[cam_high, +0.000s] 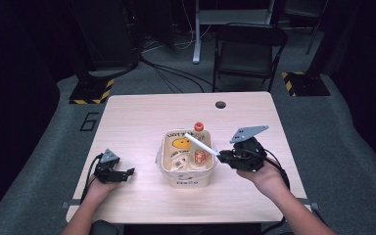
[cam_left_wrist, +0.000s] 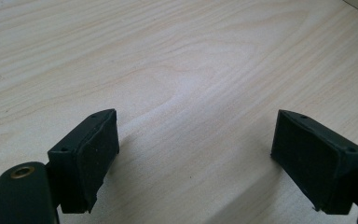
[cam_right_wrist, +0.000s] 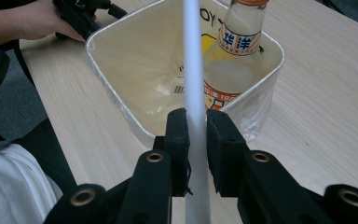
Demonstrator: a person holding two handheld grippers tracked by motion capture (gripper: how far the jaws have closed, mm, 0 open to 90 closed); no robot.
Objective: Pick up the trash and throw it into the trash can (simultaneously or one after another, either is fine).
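Right gripper (cam_right_wrist: 196, 128) — jaws closed on a thin white stick (cam_right_wrist: 192, 70), which is pinched between the two black pads and runs straight away from them. In the high view the right gripper (cam_high: 225, 155) is held just right of a cream square bin (cam_high: 166, 166) at the table's middle, and the white stick (cam_high: 200, 144) is seen slanting up and left over the bin's opening.

Left gripper (cam_left_wrist: 196, 154) — jaws spread wide, nothing between them, bare wood below. In the high view the left gripper (cam_high: 122, 174) is placed at the near left of the table (cam_high: 142, 112), well apart from the bin, with the left hand (cam_high: 98, 188) behind it.

Bin — lined with clear plastic, printed with a yellow smiling face inside and lettering on the near wall. In the right gripper view the bin (cam_right_wrist: 116, 100) is shown holding a clear bottle (cam_right_wrist: 235, 60) with an orange cap and an orange-and-white label, leaned against the bin's far right corner; a barcode label is lying at the bottom.

Table — pale wood, with a round cable hole (cam_high: 220, 104) near the far edge. A dark folding chair (cam_high: 247, 49) is placed on the floor beyond the table.
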